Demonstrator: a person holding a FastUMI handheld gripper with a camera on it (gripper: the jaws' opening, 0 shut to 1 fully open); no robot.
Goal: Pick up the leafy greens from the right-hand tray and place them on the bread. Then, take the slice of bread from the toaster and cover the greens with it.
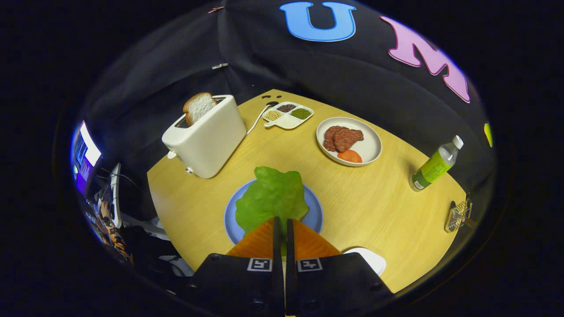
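**Above the blue plate: lettuce pinched over its target**

Over the round blue plate (315,215), the claw (282,226) is clenched on the near edge of the crinkled green lettuce leaf (272,198), hanging it where the bread should lie. That leaf hides any bread beneath. Behind the plate, a white toaster (207,141) holds the tan bread slice (198,107) upright, ready for lifting.

No readable text; the bottle's (435,165) label is too small.

Beyond me, on the pale wooden surface (374,207): a white divided dish of grains (288,115), a clear green-labelled plastic bottle (436,165), a small metal grater (458,215).
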